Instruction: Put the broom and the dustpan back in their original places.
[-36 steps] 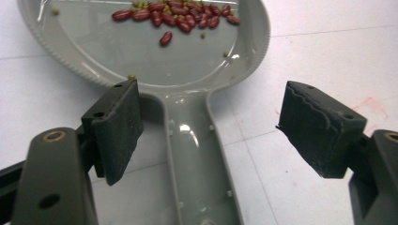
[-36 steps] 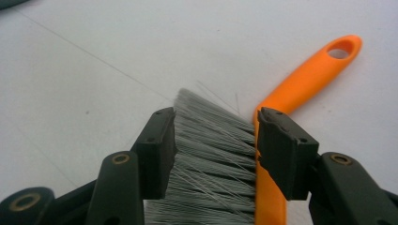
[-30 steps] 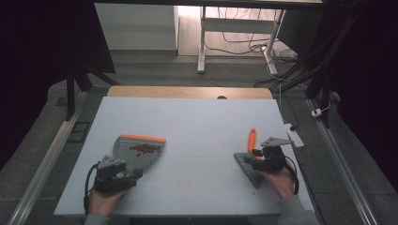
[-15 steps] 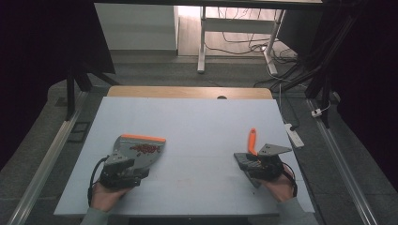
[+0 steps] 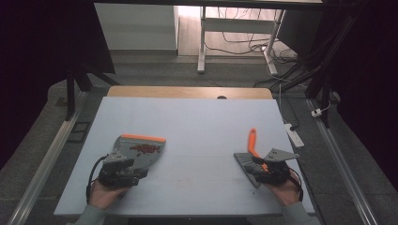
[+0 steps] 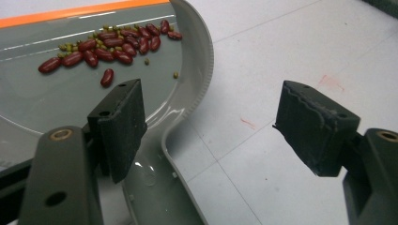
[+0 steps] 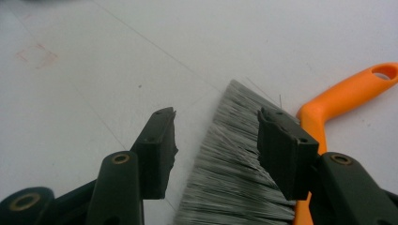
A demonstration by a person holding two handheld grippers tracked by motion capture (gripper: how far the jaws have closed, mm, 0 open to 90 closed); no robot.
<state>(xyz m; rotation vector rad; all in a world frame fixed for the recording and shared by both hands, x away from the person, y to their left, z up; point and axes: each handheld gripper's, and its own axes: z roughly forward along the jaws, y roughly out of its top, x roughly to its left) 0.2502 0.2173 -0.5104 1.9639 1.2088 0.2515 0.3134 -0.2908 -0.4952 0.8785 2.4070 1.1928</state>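
Note:
A grey dustpan with an orange front lip lies on the table at the near left, holding a small heap of red beans mixed with a few green ones. My left gripper sits at its handle end, open. In the left gripper view, the left jaw stands over the pan and the right jaw over bare table, the gripper holding nothing. A hand brush with an orange handle and grey bristles lies at the near right. My right gripper is open, its jaws astride the bristles.
The pale blue table top has a wooden strip along its far edge. A white power strip lies on the floor just past the right edge. Desk legs and cables stand behind the table.
My right gripper has drawn back a little toward the near edge. The left gripper has shifted only slightly. Dustpan and brush lie where they were.

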